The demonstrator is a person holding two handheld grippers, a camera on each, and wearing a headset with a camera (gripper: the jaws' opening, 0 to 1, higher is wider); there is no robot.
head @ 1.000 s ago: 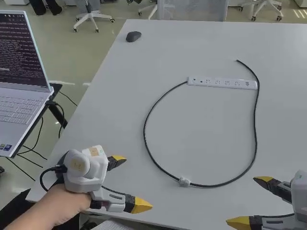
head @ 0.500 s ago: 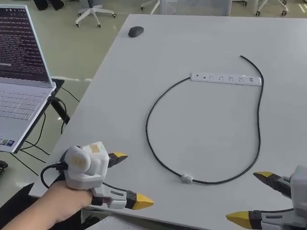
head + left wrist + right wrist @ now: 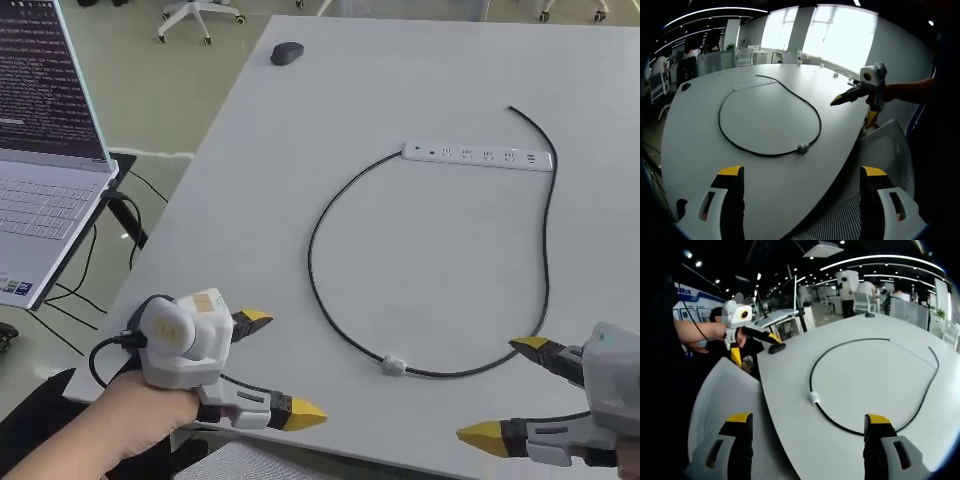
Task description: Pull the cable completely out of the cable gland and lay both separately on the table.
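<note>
In the head view, the left gripper (image 3: 280, 365) is held in a hand (image 3: 130, 425) at the near edge of the tabletop (image 3: 430, 250), toward its left corner. The right gripper (image 3: 503, 388) is held at the same edge further right. The jaws of both are spread wide and nothing is gripped by either.

The cable gland (image 3: 393, 365) is seen lying on the tabletop close to the near edge, between the two grippers and apart from both. It is threaded on the black cable (image 3: 311, 262). The cable is laid in a wide loop: it leaves the left end of a white power strip (image 3: 478, 156), curves down to the gland, then runs up the right side to a loose end just past the strip's right end. A dark mouse (image 3: 287, 52) is seen near the far left edge. An open laptop (image 3: 40, 180) is set beyond the left edge, off the tabletop.

In the left gripper view, the same loop and gland are seen low across the tabletop. Its own yellow-tipped jaws are set far apart at the bottom, and the right gripper is brought in at the right, past the table's edge.

In the right gripper view, its own jaws are likewise parted around bare space. The mesh back of a chair (image 3: 720, 400) is shown below the table's edge. People at desks are shown far behind, under ceiling lights.
</note>
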